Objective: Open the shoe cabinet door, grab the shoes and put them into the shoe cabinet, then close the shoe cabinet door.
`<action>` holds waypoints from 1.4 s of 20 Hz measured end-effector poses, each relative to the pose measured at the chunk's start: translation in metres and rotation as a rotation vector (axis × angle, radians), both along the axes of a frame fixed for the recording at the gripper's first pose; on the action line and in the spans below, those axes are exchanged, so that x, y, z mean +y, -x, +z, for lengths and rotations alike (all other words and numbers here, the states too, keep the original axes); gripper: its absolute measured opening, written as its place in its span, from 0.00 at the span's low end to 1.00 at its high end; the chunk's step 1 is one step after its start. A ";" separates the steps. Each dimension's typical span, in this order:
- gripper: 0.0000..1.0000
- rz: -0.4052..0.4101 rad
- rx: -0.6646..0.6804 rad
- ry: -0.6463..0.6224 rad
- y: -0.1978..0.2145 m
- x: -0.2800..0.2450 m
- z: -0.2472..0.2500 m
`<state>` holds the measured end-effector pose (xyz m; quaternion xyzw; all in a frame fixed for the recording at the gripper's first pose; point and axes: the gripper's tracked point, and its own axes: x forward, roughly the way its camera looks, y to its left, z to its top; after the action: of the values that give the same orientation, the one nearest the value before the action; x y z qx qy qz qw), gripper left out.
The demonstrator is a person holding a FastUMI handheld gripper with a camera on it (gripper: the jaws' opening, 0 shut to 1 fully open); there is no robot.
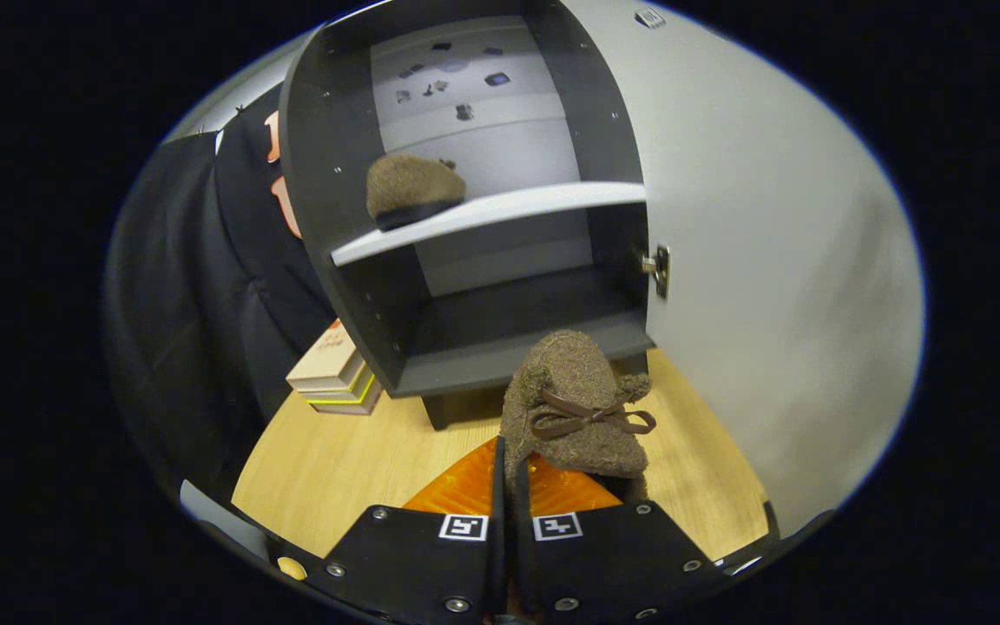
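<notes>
The dark shoe cabinet [352, 286] stands ahead on the wooden table with its grey door [760, 286] swung wide open to the right. One brown fuzzy shoe [413, 187] rests on the left part of the white middle shelf [509, 213]. A second brown fuzzy shoe [574, 408] with a brown bow hangs just ahead of my gripper [509, 460], lifted in front of the cabinet's lower compartment. The fingers are pressed together on the shoe's rear edge. The part of the shoe between the fingers is hidden.
A small stack of books [335, 373] lies on the table left of the cabinet's foot. The wooden tabletop [335, 460] stretches below. A door hinge [658, 267] sits on the cabinet's right wall. Black cloth hangs on the left.
</notes>
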<state>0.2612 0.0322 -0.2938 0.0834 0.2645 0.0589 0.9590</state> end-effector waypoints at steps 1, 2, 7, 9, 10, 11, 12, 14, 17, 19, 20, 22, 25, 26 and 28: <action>0.05 0.004 -0.032 0.005 -0.009 0.001 0.021; 0.05 0.008 -0.065 0.005 -0.016 0.001 0.043; 0.05 0.022 -0.188 0.044 -0.076 -0.015 0.133; 0.05 0.034 -0.209 0.065 -0.106 -0.025 0.157; 0.05 0.041 -0.218 0.078 -0.123 -0.025 0.167; 0.05 0.047 -0.226 0.088 -0.140 -0.023 0.173; 0.05 0.057 -0.219 0.101 -0.157 -0.023 0.178; 0.05 0.081 -0.203 0.127 -0.194 -0.020 0.179; 0.05 0.094 -0.160 0.150 -0.247 -0.020 0.171; 0.05 0.091 -0.141 0.169 -0.277 -0.024 0.168; 0.05 0.091 -0.126 0.174 -0.289 -0.025 0.165; 0.05 0.100 -0.104 0.174 -0.306 -0.022 0.159; 0.05 0.107 -0.047 0.168 -0.323 -0.016 0.138; 0.05 0.105 -0.035 0.170 -0.325 -0.017 0.134; 0.05 0.093 -0.021 0.154 -0.330 -0.015 0.127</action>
<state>0.5908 0.0176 -0.1668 -0.0035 0.2616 0.0838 0.9615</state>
